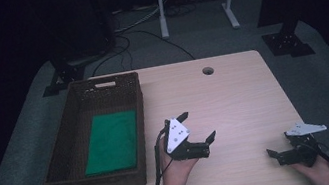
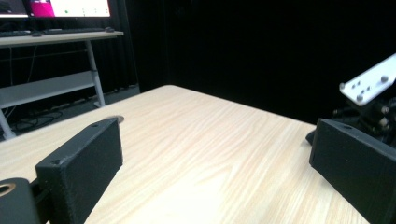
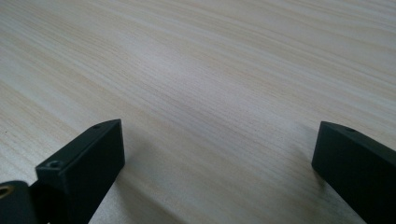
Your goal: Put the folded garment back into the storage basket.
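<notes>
Pale wood-grain table (image 1: 234, 96) lies under two hand-held grippers, seen from above. Nearest the viewer, at the front right corner, the right gripper (image 1: 283, 146) rests low over the bare tabletop; its two black jaws stand wide apart and hold nothing, and its own view shows bare wood grain between them. A little farther in and to the left, the left gripper (image 1: 199, 127) hovers over the middle of the table, jaws also spread wide and empty, aimed forward and to the right. In its own view the right gripper (image 2: 369, 100) appears farther off at the right edge.

Farther left, a dark woven basket (image 1: 69, 154) stands on the table's left side, its long axis running from front to back. A green cloth (image 1: 112, 141) lies flat on the basket floor, toward the near end. The cloth lies to the left of the left gripper, just beside it across the basket wall, and well apart from the right gripper, so the left hand looks better placed to reach it.
</notes>
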A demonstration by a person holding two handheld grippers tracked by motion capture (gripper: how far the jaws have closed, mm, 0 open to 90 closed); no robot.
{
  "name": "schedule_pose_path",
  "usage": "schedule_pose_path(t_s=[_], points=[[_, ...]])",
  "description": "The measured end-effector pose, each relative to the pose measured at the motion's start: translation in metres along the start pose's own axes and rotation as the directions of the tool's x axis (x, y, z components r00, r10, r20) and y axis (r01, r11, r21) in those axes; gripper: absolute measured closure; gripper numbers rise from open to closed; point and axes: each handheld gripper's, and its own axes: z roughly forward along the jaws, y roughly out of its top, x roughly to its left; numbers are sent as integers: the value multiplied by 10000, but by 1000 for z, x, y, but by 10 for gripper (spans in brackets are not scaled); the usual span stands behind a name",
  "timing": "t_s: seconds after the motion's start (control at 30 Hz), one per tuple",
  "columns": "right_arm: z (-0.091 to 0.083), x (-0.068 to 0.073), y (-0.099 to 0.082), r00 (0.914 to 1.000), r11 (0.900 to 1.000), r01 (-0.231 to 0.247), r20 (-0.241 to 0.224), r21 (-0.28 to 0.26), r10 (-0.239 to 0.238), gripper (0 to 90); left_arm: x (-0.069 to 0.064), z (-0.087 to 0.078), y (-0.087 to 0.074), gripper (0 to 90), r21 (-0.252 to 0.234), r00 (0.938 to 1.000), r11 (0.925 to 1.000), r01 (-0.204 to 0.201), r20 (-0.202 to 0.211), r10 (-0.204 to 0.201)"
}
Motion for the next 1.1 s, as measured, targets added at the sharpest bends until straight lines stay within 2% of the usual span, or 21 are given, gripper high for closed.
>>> schedule_pose_path(t_s=[0.13, 0.17, 0.3, 0.63, 0.77, 0.87, 0.97, 1.1], points=[[0, 0, 0, 10000, 10000, -6, 0, -1, 6, 12, -1, 1, -12, 17, -25, 10000, 10000, 54, 55, -54], [0, 0, 0, 10000, 10000, -2, 0, 0, 2, 12, -2, 2, -20, 17, -91, 9999, 9999, 85, 62, -85], [0, 0, 0, 10000, 10000, -3, 0, 0, 3, 12, -6, 3, -36, 17, -13, 10000, 10000, -90, 7, 90], [0, 0, 0, 10000, 10000, -7, -1, -6, 7, 12, -12, 7, -68, 17, 246, 9996, 9994, 241, 130, -244], [0, 0, 0, 10000, 10000, -4, -1, -5, 4, 12, -14, 6, -69, 17, -55, 9995, 9996, 291, 146, -291], [0, 0, 0, 10000, 10000, -3, 2, -3, 3, 12, -16, 6, -69, 17, -36, 9997, 9998, 204, 162, -203], [0, 0, 0, 10000, 10000, -5, 1, -9, 5, 12, -15, 6, -69, 17, -62, 9993, 9995, 320, 175, -319], [0, 0, 0, 10000, 10000, -6, 1, -8, 6, 12, -15, 6, -69, 17, -41, 9995, 9996, 273, 170, -272]])
